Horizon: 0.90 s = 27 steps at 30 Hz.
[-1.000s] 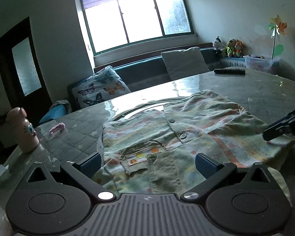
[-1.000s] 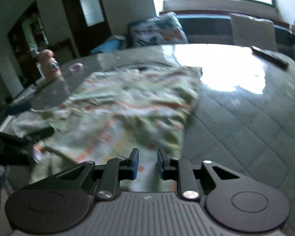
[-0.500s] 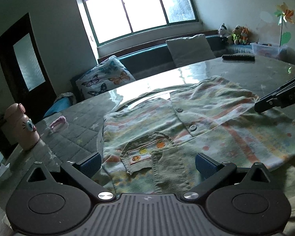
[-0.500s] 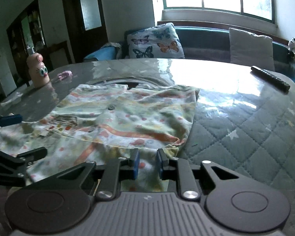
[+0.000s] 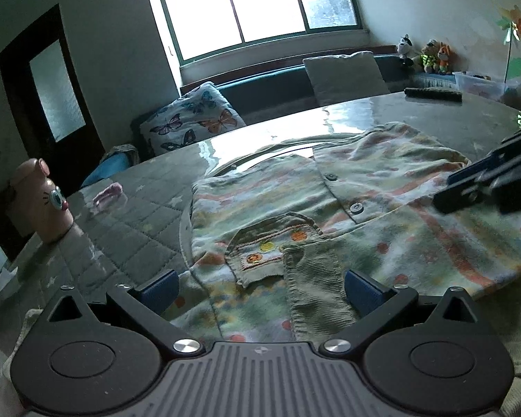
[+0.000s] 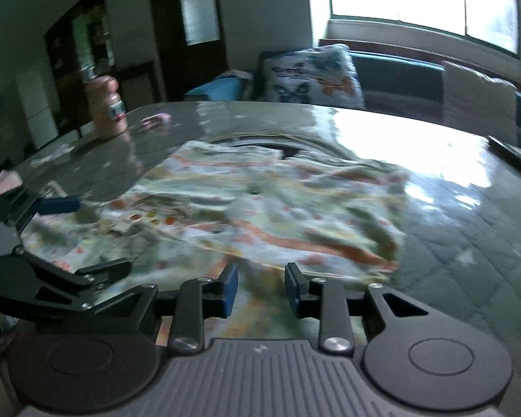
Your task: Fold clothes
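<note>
Patterned child's shirt (image 5: 330, 215), buttoned, with a small chest pocket (image 5: 271, 246), lying on the glossy quilted table (image 5: 139, 215) with a sleeve cuff (image 5: 312, 285) turned in across its front. At least that one sleeve lies folded over the body; the shirt otherwise lies broad and rumpled, so the lengthwise and crosswise folds appear, by judgement, still to be made. Left gripper (image 5: 260, 286): jaws wide apart, straddling the near hem of the shirt and gripping nothing. Right gripper (image 6: 261, 288): jaws parted with a gap, over the shirt's near-right edge, no cloth visibly pinched; this view is motion-blurred. Left of the shirt: a pink bottle (image 5: 41, 205) and a small pink item (image 5: 107, 196). Beyond the shirt: a dark remote (image 5: 432, 93) at the table's far edge. Nothing rests on the shirt to obstruct a fold.
</note>
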Each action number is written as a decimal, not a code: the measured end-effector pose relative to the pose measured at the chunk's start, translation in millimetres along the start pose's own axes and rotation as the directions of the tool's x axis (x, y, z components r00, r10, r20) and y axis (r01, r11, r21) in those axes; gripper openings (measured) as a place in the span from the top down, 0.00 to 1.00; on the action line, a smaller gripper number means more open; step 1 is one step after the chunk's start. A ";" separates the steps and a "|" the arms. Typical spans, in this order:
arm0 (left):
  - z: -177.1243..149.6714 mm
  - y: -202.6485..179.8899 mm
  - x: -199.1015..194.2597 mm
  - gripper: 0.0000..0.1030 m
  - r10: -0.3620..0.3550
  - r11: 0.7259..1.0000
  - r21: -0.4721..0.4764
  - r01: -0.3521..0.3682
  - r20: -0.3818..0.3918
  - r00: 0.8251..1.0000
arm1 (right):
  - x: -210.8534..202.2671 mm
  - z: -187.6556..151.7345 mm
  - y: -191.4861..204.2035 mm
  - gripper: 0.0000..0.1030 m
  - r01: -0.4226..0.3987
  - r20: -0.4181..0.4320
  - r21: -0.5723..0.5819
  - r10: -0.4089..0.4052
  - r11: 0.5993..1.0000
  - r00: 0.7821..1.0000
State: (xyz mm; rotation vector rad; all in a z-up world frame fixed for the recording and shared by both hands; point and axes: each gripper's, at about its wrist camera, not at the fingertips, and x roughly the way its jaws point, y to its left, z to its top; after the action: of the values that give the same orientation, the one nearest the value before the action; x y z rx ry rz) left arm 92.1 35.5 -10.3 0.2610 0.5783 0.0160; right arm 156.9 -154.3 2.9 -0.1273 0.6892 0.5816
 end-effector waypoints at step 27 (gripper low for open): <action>-28.1 84.6 -40.5 0.00 0.186 0.950 -0.245 -0.194 -0.056 0.981 | -36.5 -37.7 57.6 0.62 -0.090 -0.013 -0.117 0.089 0.989 0.996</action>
State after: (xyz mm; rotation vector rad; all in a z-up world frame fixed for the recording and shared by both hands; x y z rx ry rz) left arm 47.8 120.4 9.8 0.0699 0.5756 0.2789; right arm 81.6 -134.4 1.4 -0.2095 0.6704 0.7082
